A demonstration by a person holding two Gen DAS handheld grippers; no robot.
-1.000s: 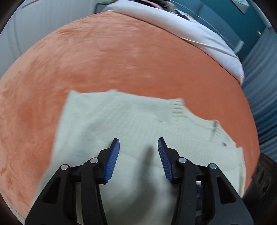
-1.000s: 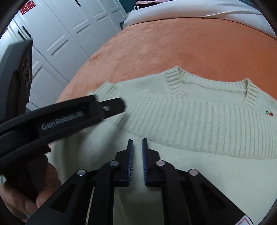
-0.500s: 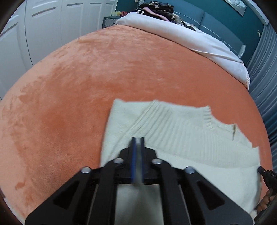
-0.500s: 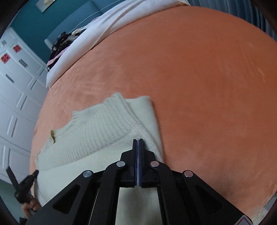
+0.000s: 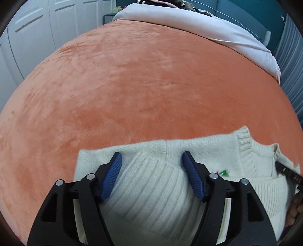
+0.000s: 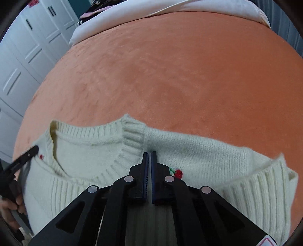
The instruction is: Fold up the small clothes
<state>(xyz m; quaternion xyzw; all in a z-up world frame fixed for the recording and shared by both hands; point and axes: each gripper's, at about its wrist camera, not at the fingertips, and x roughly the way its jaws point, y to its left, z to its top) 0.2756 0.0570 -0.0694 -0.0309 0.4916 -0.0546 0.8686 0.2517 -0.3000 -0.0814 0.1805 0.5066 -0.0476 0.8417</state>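
sweater: one, cream knit
embroidered cherries: one motif
orange blanket: one
grippers: two, left gripper, right gripper

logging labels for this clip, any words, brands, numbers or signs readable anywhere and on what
No text can be read in either view.
Red sign on the white wardrobe door: cut off at the picture's edge, unreadable.
Red-and-white sticker on the right hand-held gripper: only a corner shows, no letters.
Cream sweater: embroidered cherry, a picture, not text.
Left hand-held gripper: no marking visible.
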